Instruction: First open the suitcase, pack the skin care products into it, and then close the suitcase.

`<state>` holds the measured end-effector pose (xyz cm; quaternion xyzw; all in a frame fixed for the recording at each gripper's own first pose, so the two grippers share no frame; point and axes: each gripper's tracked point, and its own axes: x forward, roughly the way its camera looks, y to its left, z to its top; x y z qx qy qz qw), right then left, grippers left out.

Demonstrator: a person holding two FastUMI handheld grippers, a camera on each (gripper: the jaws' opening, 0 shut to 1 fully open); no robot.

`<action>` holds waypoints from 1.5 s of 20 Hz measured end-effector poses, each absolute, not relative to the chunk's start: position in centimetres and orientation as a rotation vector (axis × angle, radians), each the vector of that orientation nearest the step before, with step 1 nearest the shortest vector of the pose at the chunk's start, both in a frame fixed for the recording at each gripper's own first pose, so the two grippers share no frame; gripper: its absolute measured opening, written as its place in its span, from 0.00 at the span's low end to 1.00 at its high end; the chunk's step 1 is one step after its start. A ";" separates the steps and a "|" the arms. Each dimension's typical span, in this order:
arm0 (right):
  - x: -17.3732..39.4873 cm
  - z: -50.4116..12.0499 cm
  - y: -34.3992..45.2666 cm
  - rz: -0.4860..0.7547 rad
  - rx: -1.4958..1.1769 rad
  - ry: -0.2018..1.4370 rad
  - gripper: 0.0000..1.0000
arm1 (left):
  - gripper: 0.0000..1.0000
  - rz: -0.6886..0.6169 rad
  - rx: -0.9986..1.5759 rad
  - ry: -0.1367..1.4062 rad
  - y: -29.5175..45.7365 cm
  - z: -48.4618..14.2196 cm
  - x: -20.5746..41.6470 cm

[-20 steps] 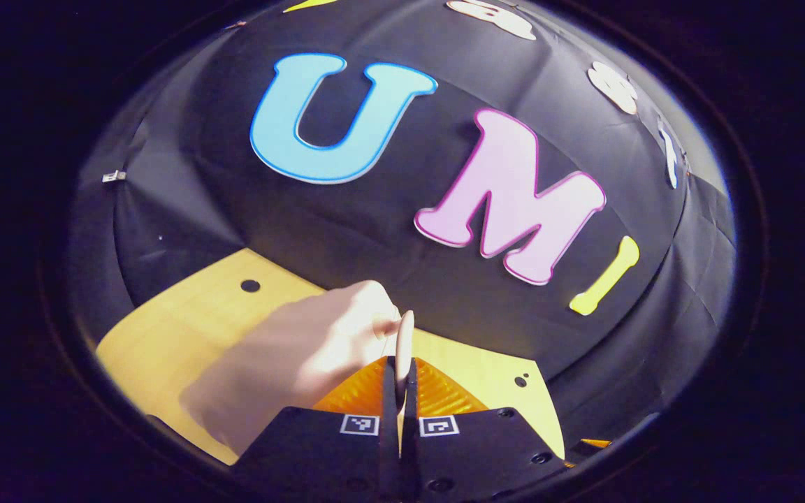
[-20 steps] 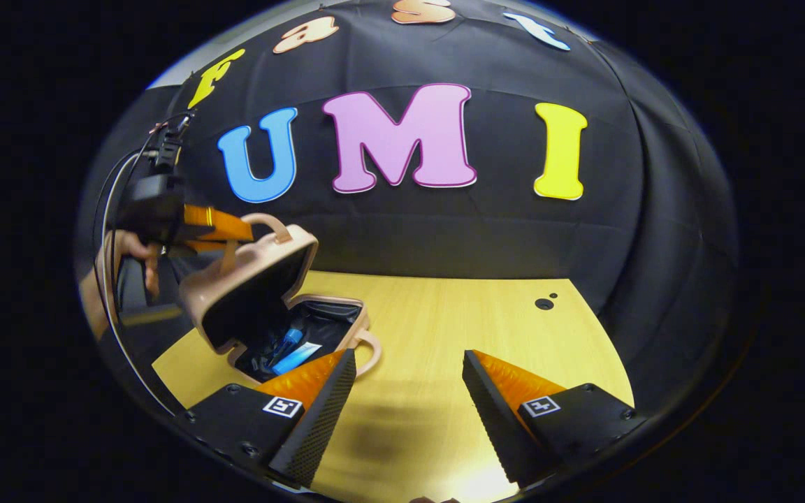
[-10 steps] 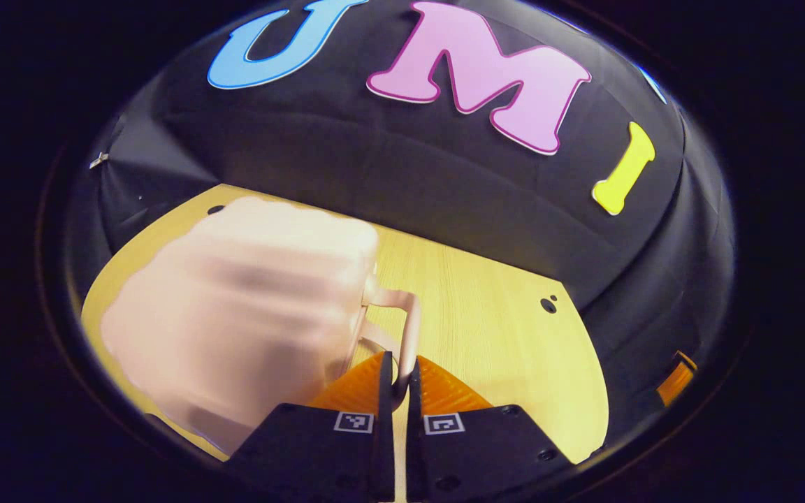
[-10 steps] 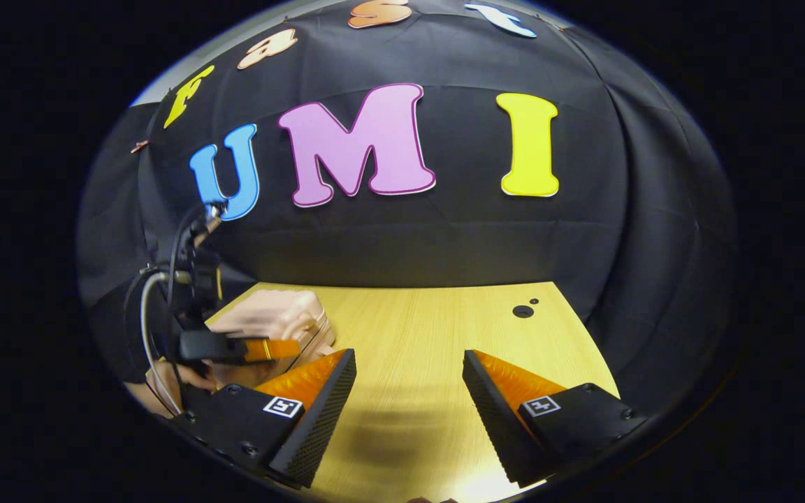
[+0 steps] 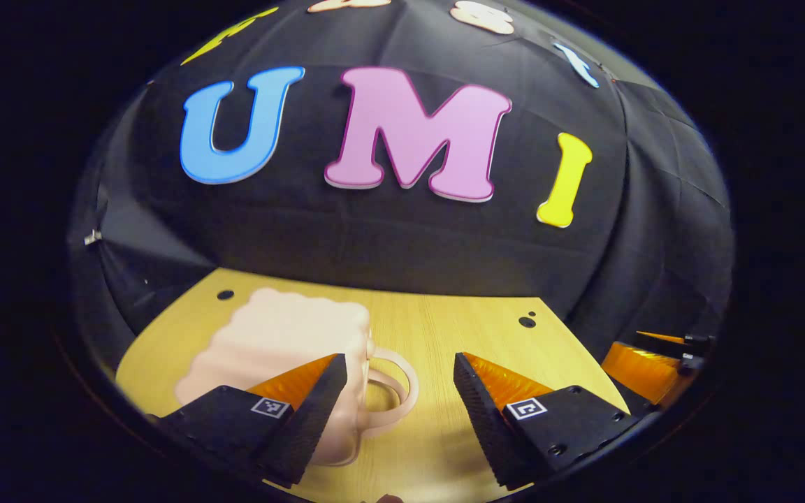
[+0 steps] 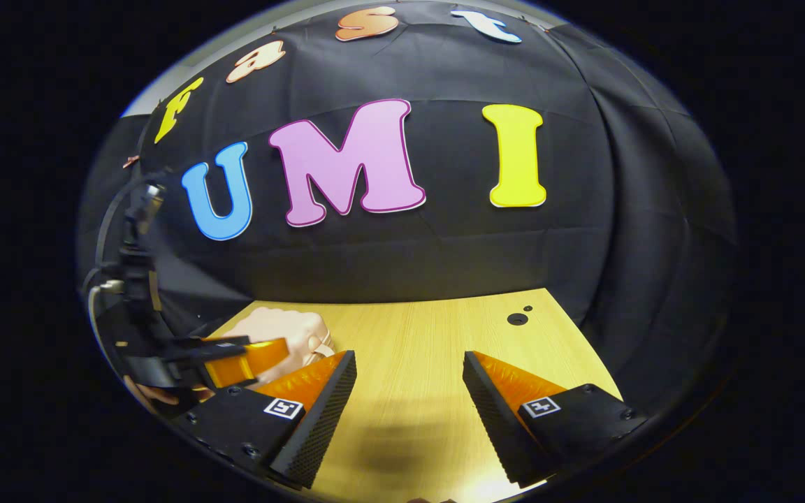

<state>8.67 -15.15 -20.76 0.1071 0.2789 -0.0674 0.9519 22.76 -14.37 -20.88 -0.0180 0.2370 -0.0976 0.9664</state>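
Between our left hand-held gripper's [image 5: 397, 391] spread fingers we see the looped handle [image 5: 392, 391] of the pink suitcase [image 5: 284, 349]; neither finger touches it. Its left finger [image 5: 305, 412] overlaps the suitcase's near corner in the left gripper view, and we cannot tell whether they touch. Lid down, the suitcase lies closed on the wooden bench [image 5: 472, 328], just ahead and to the left of this gripper. Far to its right, at the view's edge, we see part of the other gripper.

Ahead of our right hand-held gripper [image 6: 409, 391], whose fingers also stand wide apart and hold nothing, lies bare bench [image 6: 416, 335]. Farther off to its left we see the suitcase [image 6: 280, 332], with the left hand-held gripper [image 6: 235, 356] in front of it and a hand [image 6: 161, 395] beneath.
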 end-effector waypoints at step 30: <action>1.2 -5.0 -3.4 -0.162 -0.006 0.134 0.98 | 0.96 -0.190 -0.022 -0.043 -3.0 -2.8 9.9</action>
